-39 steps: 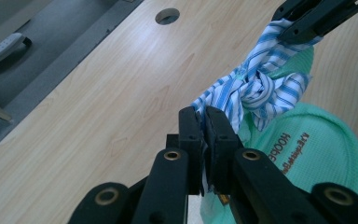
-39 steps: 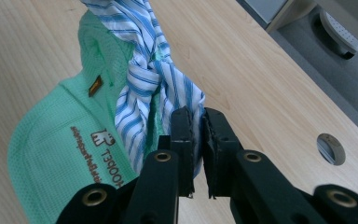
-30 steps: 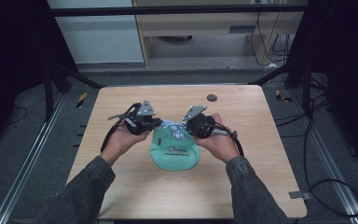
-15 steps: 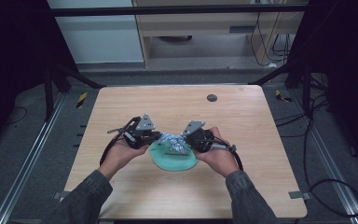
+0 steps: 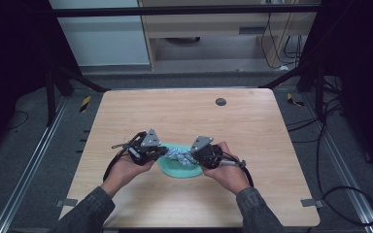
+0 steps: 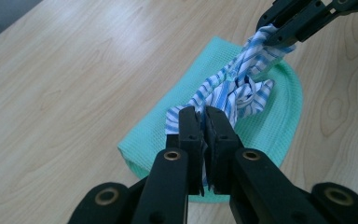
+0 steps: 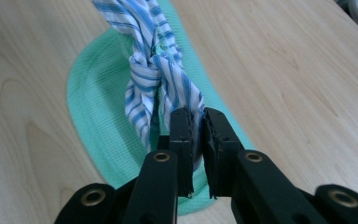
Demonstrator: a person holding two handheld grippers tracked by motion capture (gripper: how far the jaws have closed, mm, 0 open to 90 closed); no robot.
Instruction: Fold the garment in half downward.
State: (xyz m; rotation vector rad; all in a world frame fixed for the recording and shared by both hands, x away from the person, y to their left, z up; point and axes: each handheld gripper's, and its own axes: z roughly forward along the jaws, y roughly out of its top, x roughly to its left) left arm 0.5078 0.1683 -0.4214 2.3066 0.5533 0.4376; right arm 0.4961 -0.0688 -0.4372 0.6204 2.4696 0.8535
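You are clamping both ends of a knotted striped cloth (image 6: 235,88): left gripper (image 6: 204,122) and right gripper (image 7: 196,123) are each pinching it, its long axis running between them, above a green mat (image 5: 177,170) on the table (image 5: 184,116).

Wood table (image 5: 252,126); dark round disc (image 5: 220,101) nr far edge.

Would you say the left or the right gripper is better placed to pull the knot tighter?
Neither: left gripper and right gripper are each shut on an end of the striped cloth, knotted over the green mat.
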